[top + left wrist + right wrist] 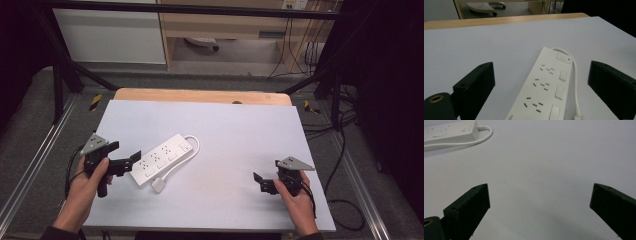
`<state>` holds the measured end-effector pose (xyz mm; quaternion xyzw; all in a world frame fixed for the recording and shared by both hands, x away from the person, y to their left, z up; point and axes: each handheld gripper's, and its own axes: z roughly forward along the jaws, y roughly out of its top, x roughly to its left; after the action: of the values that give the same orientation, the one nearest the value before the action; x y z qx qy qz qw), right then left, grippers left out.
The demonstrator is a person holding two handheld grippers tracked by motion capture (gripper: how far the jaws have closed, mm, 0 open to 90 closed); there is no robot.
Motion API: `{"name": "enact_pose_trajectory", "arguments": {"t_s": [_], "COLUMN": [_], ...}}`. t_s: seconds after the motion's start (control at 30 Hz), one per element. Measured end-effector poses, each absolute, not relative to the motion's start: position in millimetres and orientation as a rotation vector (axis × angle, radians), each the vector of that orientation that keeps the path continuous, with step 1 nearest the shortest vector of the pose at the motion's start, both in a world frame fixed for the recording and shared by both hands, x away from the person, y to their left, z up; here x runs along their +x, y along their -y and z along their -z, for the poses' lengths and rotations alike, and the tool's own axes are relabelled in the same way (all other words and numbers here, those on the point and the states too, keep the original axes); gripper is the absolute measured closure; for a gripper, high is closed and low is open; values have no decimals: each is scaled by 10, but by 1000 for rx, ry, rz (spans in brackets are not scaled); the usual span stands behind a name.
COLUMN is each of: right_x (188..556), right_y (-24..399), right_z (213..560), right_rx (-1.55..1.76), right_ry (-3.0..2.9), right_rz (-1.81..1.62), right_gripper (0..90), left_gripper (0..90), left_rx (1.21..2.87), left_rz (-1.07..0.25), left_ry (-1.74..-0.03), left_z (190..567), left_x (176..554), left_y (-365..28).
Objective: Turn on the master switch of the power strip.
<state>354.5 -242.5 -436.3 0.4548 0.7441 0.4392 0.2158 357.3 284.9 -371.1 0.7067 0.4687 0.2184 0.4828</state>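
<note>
- White plastic power strip (163, 159) lies flat on the bench (225, 130), left of centre, running diagonally: switch end up-right, other end down-left toward the left gripper (125, 159).
- Strip has 3 socket groups in a row w/ a rocker switch beside each, plus 1 main switch (563, 57) w/ a small red light at the far end, seen in the left gripper view.
- White cord (192, 151) leaves the switch end, loops round and runs back along the strip's right side; its plug (158, 185) rests on the bench just beside the near end.
- Left gripper sits at the strip's near end, fingers spread wide, 1 on each side of the strip in its own view; nothing pinched, and whether a tip touches the strip I can't tell.
- Left hand (90, 182) wraps the gripper handle; grey 3-cornered plate on top.
- Right gripper (262, 181) is well apart from the strip, near the bench's right front, held by the right hand (295, 192).
- Its fingers (472, 205) are also spread wide over bare bench, pointing twd the strip, which shows at the top left of the right gripper view.
- Bench top is pale grey-white w/ a wood edge (200, 95) at the far side.
- Beyond: black frame bars, carpet floor, cables at right, wood cabinet at back.
</note>
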Motion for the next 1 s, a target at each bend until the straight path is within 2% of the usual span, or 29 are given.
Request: {"name": "enact_pose_trajectory", "arguments": {"t_s": [0.47, 1.0], "right_x": [3543, 3555], "right_y": [2457, 2477], "right_z": [4360, 4391], "right_rx": [1274, 1292], "right_ry": [-2056, -2064], "right_rz": [-1223, -1185], "right_gripper": [30, 27], "left_gripper": [75, 76], "left_rx": [1676, 1699], "left_rz": [-580, -622], "left_ry": [-1139, -1094], "left_z": [3954, 4059], "left_x": [3361, 3172], "left_y": [-3058, -3132]}}
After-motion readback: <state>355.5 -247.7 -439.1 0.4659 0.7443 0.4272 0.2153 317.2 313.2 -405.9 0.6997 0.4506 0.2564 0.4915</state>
